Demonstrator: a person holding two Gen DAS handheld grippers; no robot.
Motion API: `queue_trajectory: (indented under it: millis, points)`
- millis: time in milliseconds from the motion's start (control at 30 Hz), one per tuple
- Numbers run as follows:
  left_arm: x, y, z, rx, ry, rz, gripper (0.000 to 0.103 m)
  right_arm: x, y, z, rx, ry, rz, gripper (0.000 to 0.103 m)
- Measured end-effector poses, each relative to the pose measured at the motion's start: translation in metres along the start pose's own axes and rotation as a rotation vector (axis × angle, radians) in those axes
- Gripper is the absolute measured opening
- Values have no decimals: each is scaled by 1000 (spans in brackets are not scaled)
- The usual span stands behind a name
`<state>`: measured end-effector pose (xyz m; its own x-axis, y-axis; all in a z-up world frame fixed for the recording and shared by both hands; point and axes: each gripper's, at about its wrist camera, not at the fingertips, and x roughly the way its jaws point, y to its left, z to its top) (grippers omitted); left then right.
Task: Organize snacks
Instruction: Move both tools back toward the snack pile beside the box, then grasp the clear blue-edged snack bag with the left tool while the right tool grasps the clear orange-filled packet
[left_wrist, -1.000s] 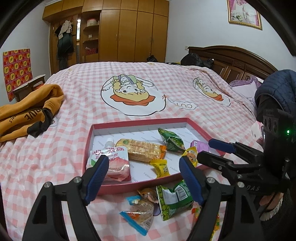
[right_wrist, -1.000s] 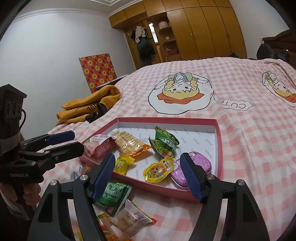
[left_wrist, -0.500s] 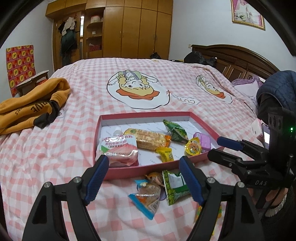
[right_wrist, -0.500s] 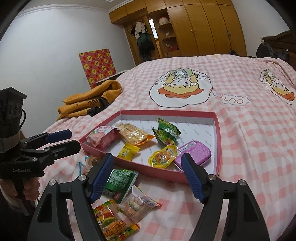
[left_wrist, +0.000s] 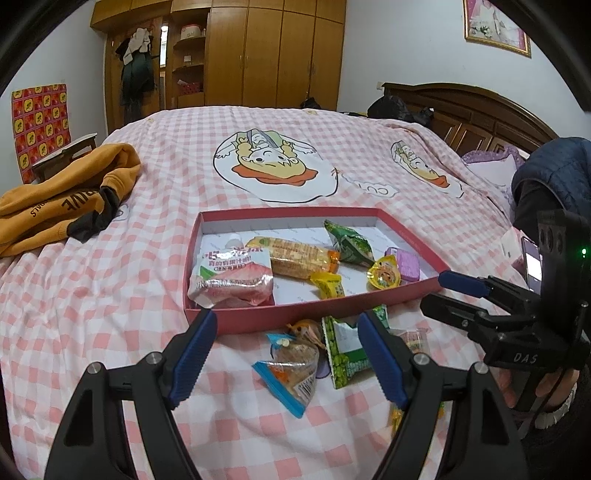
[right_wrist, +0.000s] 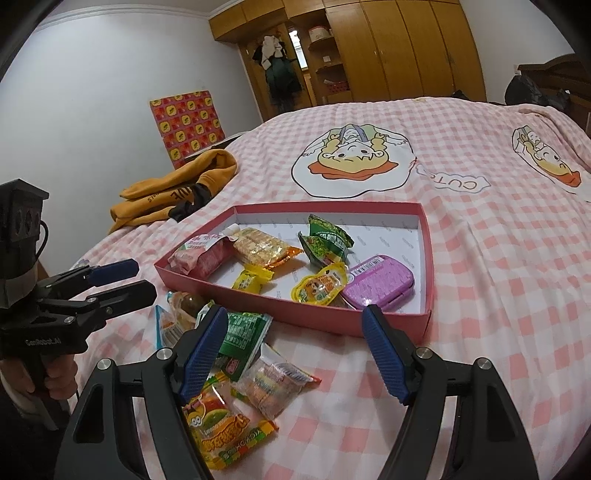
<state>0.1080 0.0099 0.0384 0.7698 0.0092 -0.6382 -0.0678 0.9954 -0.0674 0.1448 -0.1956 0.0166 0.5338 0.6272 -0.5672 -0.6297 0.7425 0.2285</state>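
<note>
A shallow pink box (left_wrist: 243, 320) (right_wrist: 325, 325) lies on the checked bedspread and holds several snacks: a pink-white pack (left_wrist: 231, 280), a cracker pack (left_wrist: 295, 256), a green bag (left_wrist: 349, 242), a purple tin (right_wrist: 376, 284). In front of the box lie loose snacks: a blue-edged clear pack (left_wrist: 291, 369), a green pack (left_wrist: 345, 350) (right_wrist: 242, 332), an orange pack (right_wrist: 221, 428). My left gripper (left_wrist: 286, 354) hangs open above the loose packs, holding nothing. My right gripper (right_wrist: 295, 350) is also open and empty, hovering over the loose snacks near the box's front wall.
An orange hoodie (left_wrist: 62, 199) lies on the bed's left side. A wooden wardrobe (left_wrist: 258, 55) stands behind the bed, a dark headboard (left_wrist: 461, 110) at right. A person's hand (left_wrist: 546, 391) holds the right gripper's handle.
Both grippers have pulled back and up from the box, so the loose snacks in front of it now show more fully. Both stay open.
</note>
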Motion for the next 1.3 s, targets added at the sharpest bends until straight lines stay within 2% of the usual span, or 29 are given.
queue_trajectory:
  millis: [967,1300]
  points:
    - [7,-6,-27,-17,60,-17,82,-9,-1,-32,15,82,-38,76]
    - [15,0,-31,-36,73,-12,82,-12,-7,-40,46,84,-4,76]
